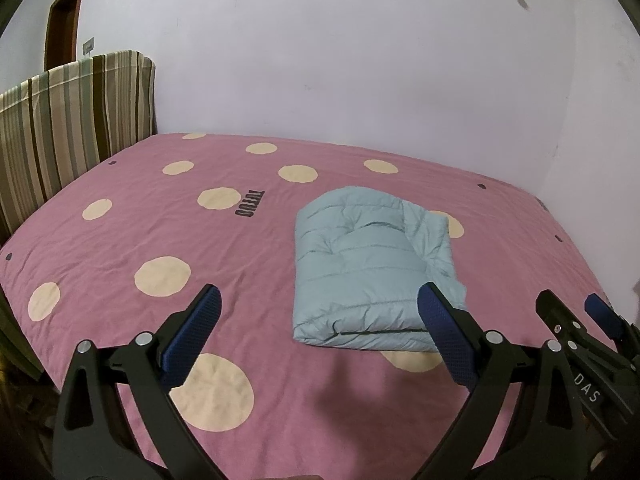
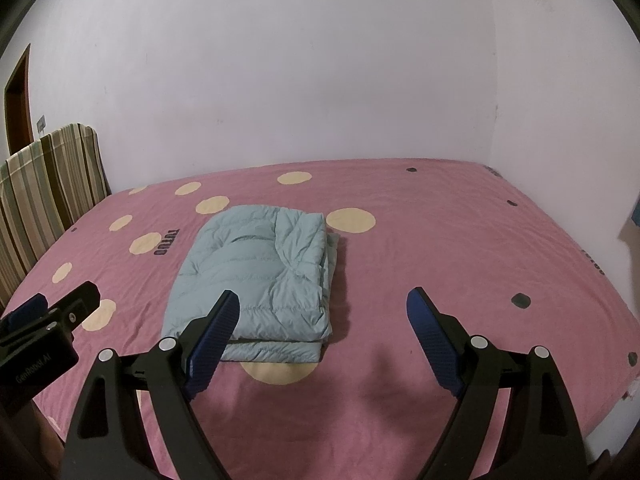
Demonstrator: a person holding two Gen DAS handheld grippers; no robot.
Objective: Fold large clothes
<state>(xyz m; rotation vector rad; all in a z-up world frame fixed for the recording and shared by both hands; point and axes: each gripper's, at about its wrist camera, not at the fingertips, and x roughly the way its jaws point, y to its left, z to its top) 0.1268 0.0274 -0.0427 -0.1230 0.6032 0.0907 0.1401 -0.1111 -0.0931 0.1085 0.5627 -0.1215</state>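
A light blue quilted jacket (image 1: 368, 268) lies folded into a thick rectangle on the pink bed cover (image 1: 160, 232); the right wrist view shows the same jacket (image 2: 256, 276) left of centre. My left gripper (image 1: 320, 296) hovers above the near edge of the bed, open, with nothing between its blue pads; the jacket lies beyond its right finger. My right gripper (image 2: 324, 300) is open too and holds nothing, its left finger in front of the jacket's near corner. Each gripper appears at the edge of the other's view.
The pink cover has cream dots and dark lettering (image 1: 252, 204). A striped headboard (image 1: 68, 128) stands at the left, a white wall (image 1: 320, 60) runs behind the bed, and a brown door frame (image 1: 64, 20) is at the far left.
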